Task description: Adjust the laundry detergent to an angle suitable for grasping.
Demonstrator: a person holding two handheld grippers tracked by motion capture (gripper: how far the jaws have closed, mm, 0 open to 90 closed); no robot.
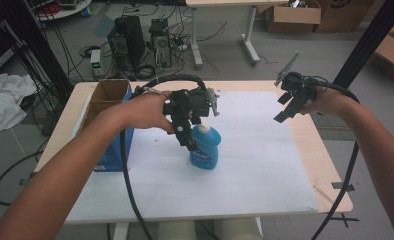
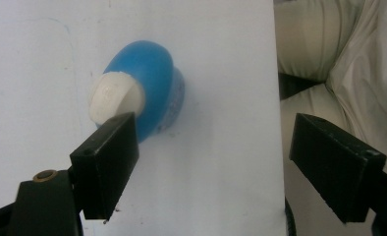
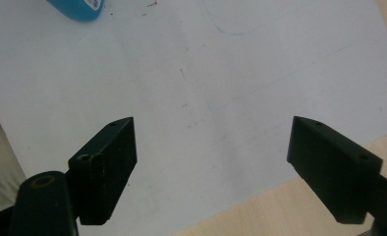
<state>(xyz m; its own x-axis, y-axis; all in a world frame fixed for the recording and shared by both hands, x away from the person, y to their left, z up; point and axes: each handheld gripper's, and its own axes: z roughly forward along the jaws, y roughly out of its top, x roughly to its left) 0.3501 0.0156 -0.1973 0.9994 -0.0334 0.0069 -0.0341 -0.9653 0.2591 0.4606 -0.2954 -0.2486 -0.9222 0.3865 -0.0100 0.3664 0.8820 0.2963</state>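
Note:
A blue bottle (image 1: pixel 205 149) with a white cap stands upright on the white sheet (image 1: pixel 265 165) near the table's middle. My left gripper (image 1: pixel 189 134) hovers just above it, pointing down, jaws wide apart. In the left gripper view the bottle (image 2: pixel 154 78) and its cap (image 2: pixel 114 97) lie beyond the left jaw, not between the jaws. My right gripper (image 1: pixel 291 106) is held in the air over the sheet's far right part, open and empty. In the right gripper view the bottle's base (image 3: pixel 78 9) peeks in at the top left.
A blue cardboard box (image 1: pixel 107 125) with an open top stands at the table's left side, close to my left forearm. The wooden table edge (image 1: pixel 330 170) runs along the right. Computers, cables and cardboard boxes lie on the floor beyond the table.

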